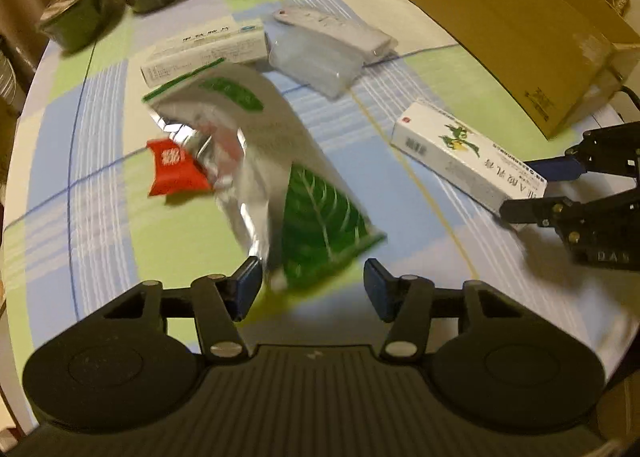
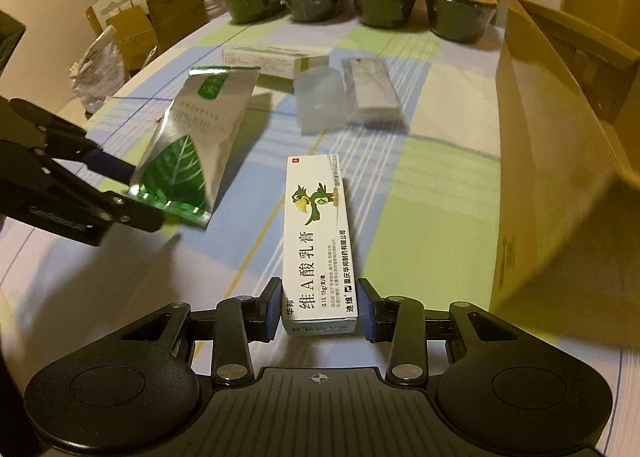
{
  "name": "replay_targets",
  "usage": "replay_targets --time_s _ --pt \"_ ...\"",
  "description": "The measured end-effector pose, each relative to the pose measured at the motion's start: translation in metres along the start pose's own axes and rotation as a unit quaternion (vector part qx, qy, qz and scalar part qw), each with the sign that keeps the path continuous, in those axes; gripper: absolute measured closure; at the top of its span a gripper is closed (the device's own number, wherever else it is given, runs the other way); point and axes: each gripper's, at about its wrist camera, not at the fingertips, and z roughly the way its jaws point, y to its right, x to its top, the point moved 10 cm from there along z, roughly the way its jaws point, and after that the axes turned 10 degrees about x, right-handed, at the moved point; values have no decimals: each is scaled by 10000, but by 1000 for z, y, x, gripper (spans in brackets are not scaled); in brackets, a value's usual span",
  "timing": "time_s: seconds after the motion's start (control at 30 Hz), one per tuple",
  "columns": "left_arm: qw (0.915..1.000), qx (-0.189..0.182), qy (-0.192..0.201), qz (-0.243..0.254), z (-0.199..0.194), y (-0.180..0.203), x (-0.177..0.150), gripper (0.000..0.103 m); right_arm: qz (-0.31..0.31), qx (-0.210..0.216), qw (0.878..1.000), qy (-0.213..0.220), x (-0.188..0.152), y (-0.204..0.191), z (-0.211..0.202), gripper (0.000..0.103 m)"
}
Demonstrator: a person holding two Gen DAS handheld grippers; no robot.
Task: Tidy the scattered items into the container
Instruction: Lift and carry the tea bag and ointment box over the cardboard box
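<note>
A silver foil pouch (image 1: 264, 161) (image 2: 192, 141) with a green leaf print hangs tilted and blurred above the checked tablecloth. Its lower edge lies between the wide-apart fingers of my left gripper (image 1: 314, 289) (image 2: 136, 193), which is open. A white ointment box (image 2: 316, 237) (image 1: 468, 149) with a green bird lies on the cloth. My right gripper (image 2: 320, 309) (image 1: 540, 191) is shut on its near end, a pad on each side. The brown cardboard container (image 1: 500, 29) (image 2: 552, 177) stands at the right.
A red sachet (image 1: 172, 169), a long white box (image 1: 200, 53) (image 2: 272, 59), a clear plastic bag (image 1: 316, 61) (image 2: 320, 105) and a grey wrapped bar (image 1: 332, 25) (image 2: 374, 91) lie mid-table. Several dark sealed bowls (image 2: 384, 1) line the far edge. Cartons (image 2: 160, 17) stand beyond the left edge.
</note>
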Motion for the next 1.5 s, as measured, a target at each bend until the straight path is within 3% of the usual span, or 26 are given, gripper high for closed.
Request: replay_targets --time_s 0.2,0.23,0.27,0.3,0.47,0.53,0.6,0.67,0.73,0.8,1.0,1.07,1.13,1.2,1.27,1.4,1.5 --pt "9945 466 388 -852 -7 -17 22 26 -32 -128 9999 110 -4 0 -7 61" --pt "9926 559 488 -960 -7 -18 31 22 -59 -158 9998 129 -3 1 -7 51" --pt "9906 678 581 -1040 -5 -19 39 15 -75 -196 9996 186 -1 2 -7 29" --pt "9890 782 642 -1076 -3 -18 47 14 -84 -221 9994 270 1 3 -8 22" --pt "9872 1100 538 -1019 24 -8 71 15 -108 -193 9992 325 9 6 0 22" --pt "9877 1189 447 -909 36 -4 73 19 -128 -162 9993 322 12 6 4 22" --pt "9886 1267 342 -738 47 -1 69 39 -167 -126 9993 305 14 6 9 23" --pt "9900 1235 386 -558 48 0 63 44 -202 -105 9994 259 16 6 15 23" --pt "9919 1151 404 -355 45 0 58 48 -206 -72 9994 254 18 6 17 25" --pt "9942 972 371 -266 38 -1 48 50 -195 -16 9996 212 19 6 19 51" --pt "9994 120 284 124 6 5 4 50 -165 92 9997 162 15 0 19 52" --pt "9997 -10 244 95 -5 4 -9 51 -149 118 9997 147 12 -3 18 52" --pt "9997 96 240 -48 -15 -1 -15 48 -146 118 9997 133 9 -6 16 52" --pt "9985 294 229 -404 -21 -8 -15 21 -135 92 9998 140 8 -8 15 51" --pt "9954 359 191 -862 -21 -15 -12 19 -117 73 9998 154 7 -9 15 51" --pt "9845 117 -100 -1749 -5 -28 -11 19 -128 74 9998 134 8 -11 14 51" --pt "9787 -61 -306 -2029 9 -38 -14 18 -144 56 9998 146 9 -8 13 51"
